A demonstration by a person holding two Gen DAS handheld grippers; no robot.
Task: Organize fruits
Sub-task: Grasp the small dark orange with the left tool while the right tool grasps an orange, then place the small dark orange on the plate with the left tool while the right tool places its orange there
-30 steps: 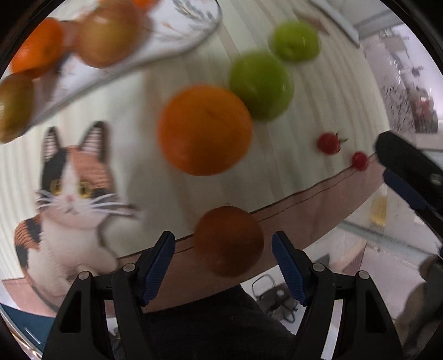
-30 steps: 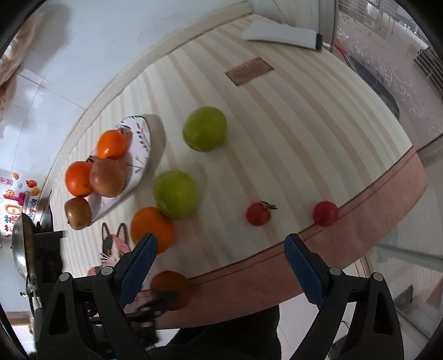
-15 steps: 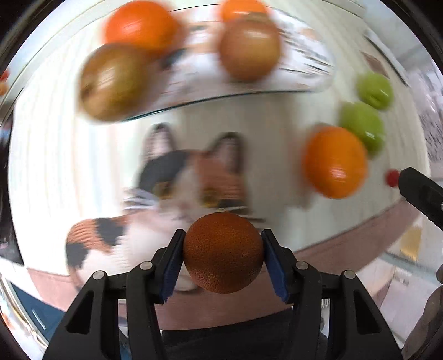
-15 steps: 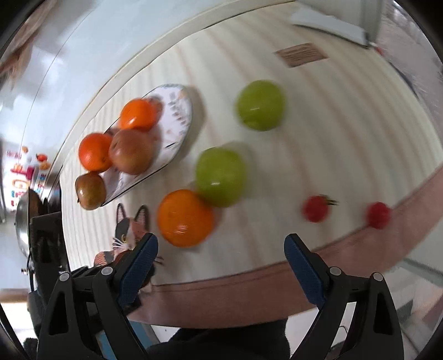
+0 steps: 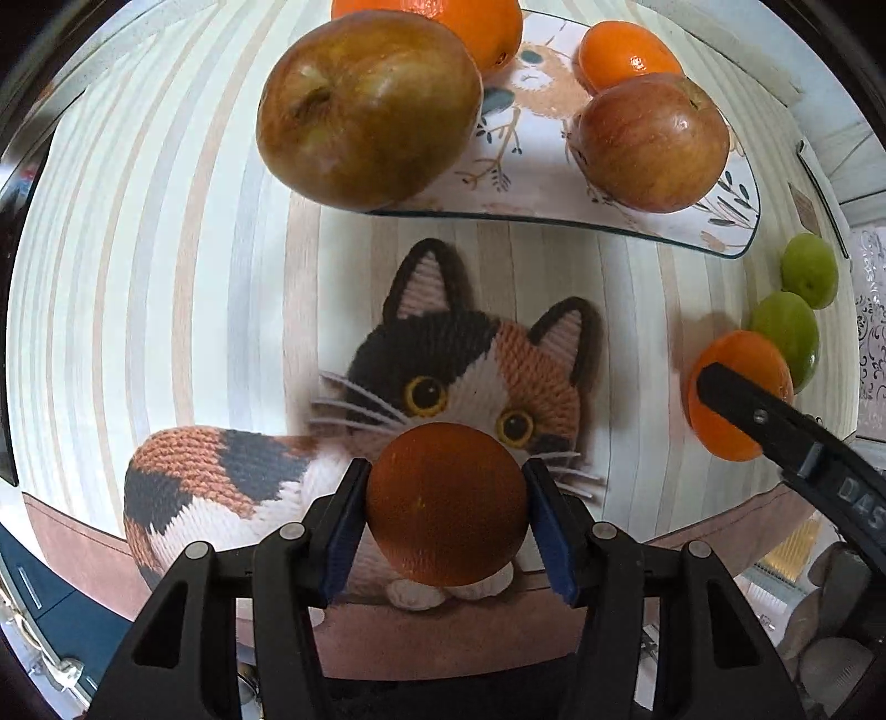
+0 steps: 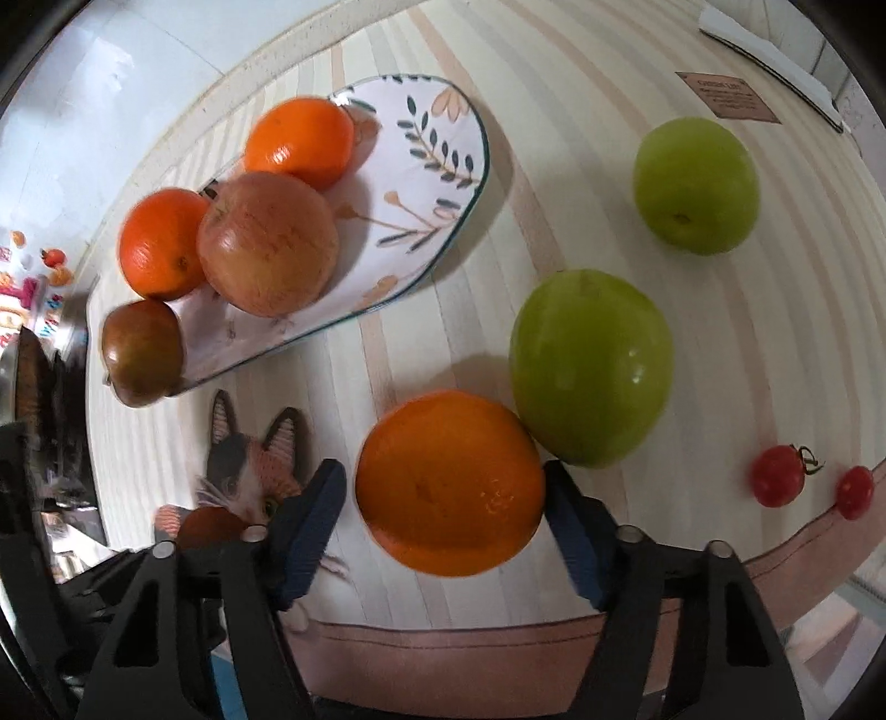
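My left gripper point(image 5: 446, 515) is shut on a dark orange fruit point(image 5: 446, 504) and holds it above a knitted cat mat point(image 5: 443, 365), short of the floral plate point(image 5: 554, 183). The plate holds a brownish apple point(image 5: 368, 102), a red apple point(image 5: 650, 141) and two oranges point(image 6: 299, 141). My right gripper point(image 6: 446, 520) is open, its jaws on either side of a large orange point(image 6: 448, 482) on the table, not closed on it. Two green apples point(image 6: 590, 374) point(image 6: 695, 185) lie just beyond.
Two cherry tomatoes point(image 6: 775, 483) point(image 6: 854, 492) lie near the table's front edge at the right. A brown label point(image 6: 728, 95) and a white object point(image 6: 769, 52) sit far back. The striped cloth ends in a brown border point(image 6: 498, 637) close to me.
My left gripper closed on the dark orange fruit, lifted it and swung left toward the plate. My right gripper moved forward and down, now straddling the large orange.
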